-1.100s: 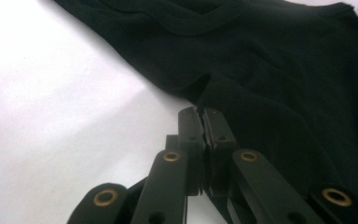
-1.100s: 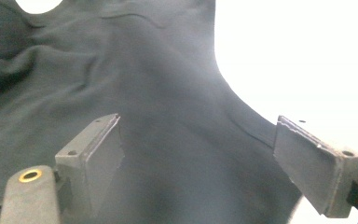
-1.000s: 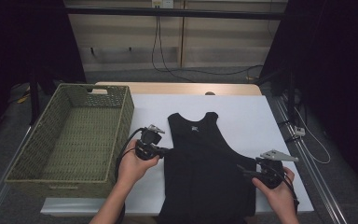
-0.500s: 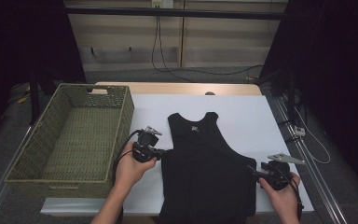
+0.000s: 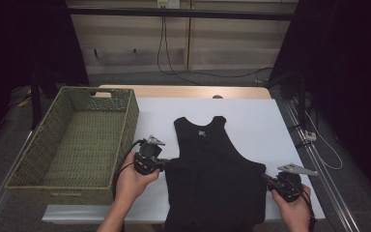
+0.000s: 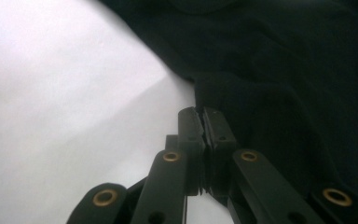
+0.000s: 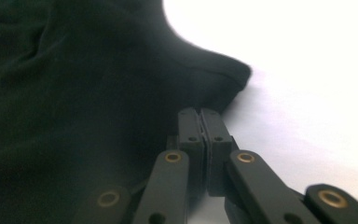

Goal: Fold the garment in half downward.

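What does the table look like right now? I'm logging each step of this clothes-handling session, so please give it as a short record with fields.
garment: black tank top, flat on the white table, neck away from the person
left gripper: shut on the tank top's left edge under the armhole
right gripper: jaws just closed, shut on the tank top's right edge
basket: green wicker basket left of the garment, nothing in it
stage: both sides pinched, garment not yet lifted

Black tank top [image 5: 212, 179]: hem cut off by bottom edge; chest label [image 5: 201, 134] too small to read.
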Motion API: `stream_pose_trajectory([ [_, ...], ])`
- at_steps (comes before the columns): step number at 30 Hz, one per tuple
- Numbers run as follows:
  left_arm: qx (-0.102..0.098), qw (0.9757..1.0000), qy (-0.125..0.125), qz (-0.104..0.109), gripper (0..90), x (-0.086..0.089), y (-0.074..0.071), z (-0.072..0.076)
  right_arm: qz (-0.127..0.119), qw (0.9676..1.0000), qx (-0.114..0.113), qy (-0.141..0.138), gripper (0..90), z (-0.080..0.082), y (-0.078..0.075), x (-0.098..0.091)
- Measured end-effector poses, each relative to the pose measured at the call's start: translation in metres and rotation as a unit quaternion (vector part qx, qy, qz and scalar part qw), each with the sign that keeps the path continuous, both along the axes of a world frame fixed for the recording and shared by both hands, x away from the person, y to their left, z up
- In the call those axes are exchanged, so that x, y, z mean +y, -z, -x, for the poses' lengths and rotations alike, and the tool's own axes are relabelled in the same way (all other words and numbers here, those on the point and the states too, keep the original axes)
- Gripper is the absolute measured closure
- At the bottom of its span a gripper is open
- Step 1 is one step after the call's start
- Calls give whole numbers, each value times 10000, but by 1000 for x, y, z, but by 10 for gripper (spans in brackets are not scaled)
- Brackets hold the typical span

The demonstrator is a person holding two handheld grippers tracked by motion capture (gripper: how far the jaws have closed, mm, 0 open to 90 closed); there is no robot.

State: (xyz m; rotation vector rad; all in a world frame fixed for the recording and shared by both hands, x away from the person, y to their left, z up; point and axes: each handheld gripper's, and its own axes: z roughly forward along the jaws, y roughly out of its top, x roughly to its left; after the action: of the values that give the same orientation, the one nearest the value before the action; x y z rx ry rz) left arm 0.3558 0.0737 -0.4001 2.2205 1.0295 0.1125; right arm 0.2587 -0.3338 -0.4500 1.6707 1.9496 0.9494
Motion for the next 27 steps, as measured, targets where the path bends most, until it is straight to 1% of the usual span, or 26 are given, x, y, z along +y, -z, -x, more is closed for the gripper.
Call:
stream_pose_trajectory([
  [1,-6,10000,-26,-18,874,1,0,2,-52,10000,-46,19,884,1,-2,-2],
  [4,-42,10000,-57,-13,874,4,-2,6,60,9997,-202,130,885,4,-9,-11],
  [7,-32,10000,-68,53,875,7,-4,9,348,9983,-310,343,886,3,-13,-21],
  [8,-36,9999,-66,76,874,7,-4,10,346,9981,-327,383,886,2,-12,-24],
  [10,-36,9999,-39,124,874,7,-5,10,514,9964,-472,485,886,1,-13,-27],
  [11,-9,9999,12,116,874,7,-5,9,529,9961,-537,456,883,-1,-13,-28],
  [12,8,9999,8,115,875,6,-5,9,432,9968,-536,413,880,-3,-12,-27],
  [13,-27,9999,-41,115,874,6,-3,8,424,9971,-503,390,873,-4,-10,-26],
  [14,-21,9999,-69,109,874,6,-2,8,475,9974,-439,314,828,-5,-6,-22],
  [16,17,9999,-83,112,874,7,0,6,557,9974,-324,338,712,-7,0,-19],
  [17,65,9998,-68,179,873,7,0,5,561,9973,-319,336,682,-6,1,-19],
  [18,72,9998,-61,180,874,8,0,4,515,9976,-306,357,605,-5,1,-19],
  [19,80,9997,-97,210,874,8,0,3,471,9977,-269,416,582,-3,1,-19],
  [20,83,9997,-92,228,874,8,0,3,423,9979,-233,430,576,0,0,-19],
  [22,92,9997,-66,234,873,8,-1,2,360,9982,-160,460,515,10,-2,-19],
  [23,95,9996,-75,256,873,7,-1,1,331,9984,-132,439,514,13,-3,-19],
  [24,94,9996,-40,253,874,6,-1,1,251,9989,-127,376,508,17,-3,-19],
  [25,86,9997,-40,243,873,6,-2,1,197,9992,-65,349,491,23,-4,-18],
  [26,82,9996,-39,278,874,4,-2,1,184,9994,-21,300,492,26,-4,-17],
  [27,85,9996,10,266,874,2,-3,0,189,9996,37,225,494,29,-5,-15],
])
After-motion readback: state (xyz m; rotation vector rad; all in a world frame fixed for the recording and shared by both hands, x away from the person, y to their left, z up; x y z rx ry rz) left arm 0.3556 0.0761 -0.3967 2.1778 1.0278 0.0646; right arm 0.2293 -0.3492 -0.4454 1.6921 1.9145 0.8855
